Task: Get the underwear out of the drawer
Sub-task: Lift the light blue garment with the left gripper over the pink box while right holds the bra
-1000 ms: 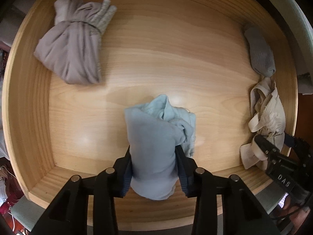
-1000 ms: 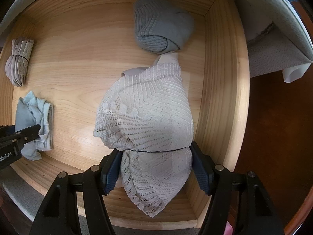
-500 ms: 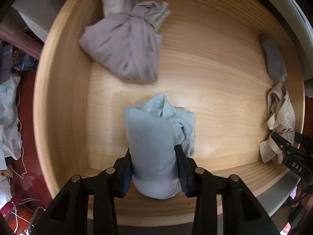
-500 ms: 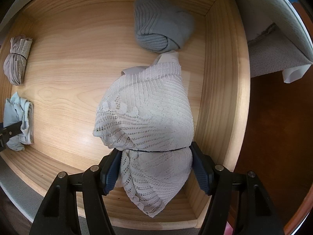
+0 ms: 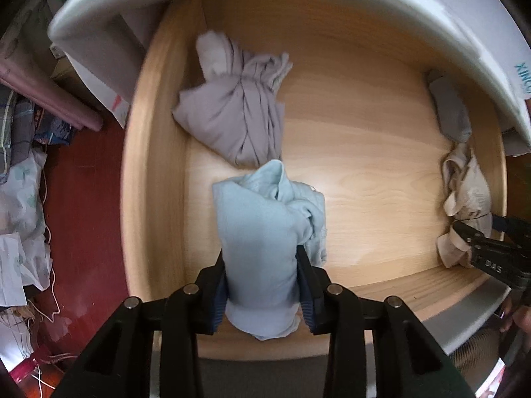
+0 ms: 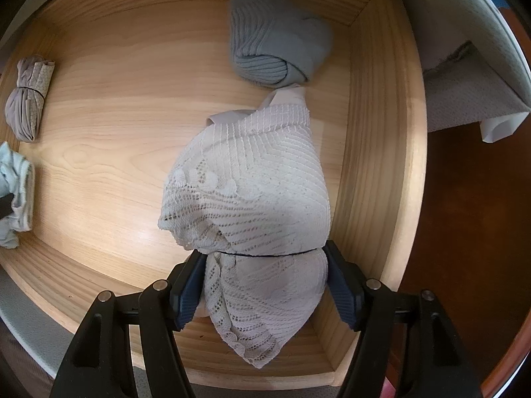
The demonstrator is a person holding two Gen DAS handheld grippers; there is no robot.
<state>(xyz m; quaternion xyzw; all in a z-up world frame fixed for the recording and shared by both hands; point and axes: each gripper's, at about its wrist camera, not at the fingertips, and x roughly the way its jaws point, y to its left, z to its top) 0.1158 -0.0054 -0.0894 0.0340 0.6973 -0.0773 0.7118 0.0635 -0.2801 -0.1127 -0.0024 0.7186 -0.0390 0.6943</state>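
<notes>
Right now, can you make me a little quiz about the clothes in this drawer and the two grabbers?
1. True or false: the left gripper has a light blue bundle between its fingers.
2. What does the right gripper hold? A) a white lace garment B) a red sock C) nothing
3. Fill in: the rolled grey sock lies near the drawer's back ____ corner in the right wrist view.

Key: 1 true, and its jaws are closing on it. 2 A. 3 right; the grey-beige bundle lies far left in the wooden drawer.
</notes>
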